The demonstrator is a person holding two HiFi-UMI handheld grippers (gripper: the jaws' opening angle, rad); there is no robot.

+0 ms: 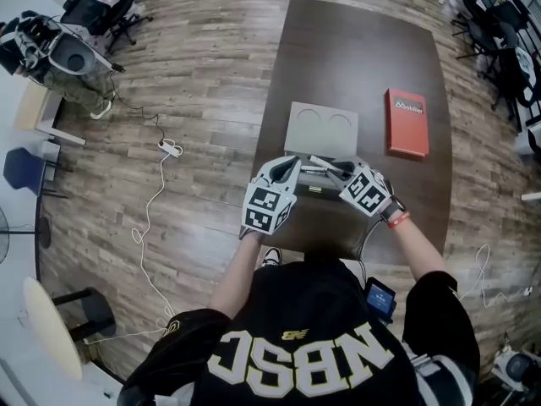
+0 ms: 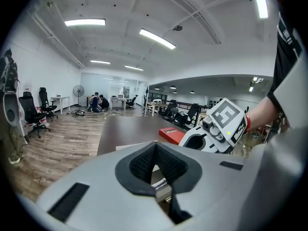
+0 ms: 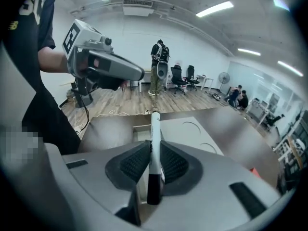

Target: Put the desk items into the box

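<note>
My right gripper is shut on a white marker with a black cap, which points forward over the open grey box. In the head view both grippers hover close together above that box at the table's near edge, the right gripper with the marker and the left gripper beside it. The left gripper has its pads meeting at the tips, with nothing between them. Below its jaws, a couple of markers lie in the box.
The box's flat grey lid with two round marks lies just beyond the grippers. A red box sits on the dark table at the right. Office chairs, a cable and a power strip are on the wooden floor to the left.
</note>
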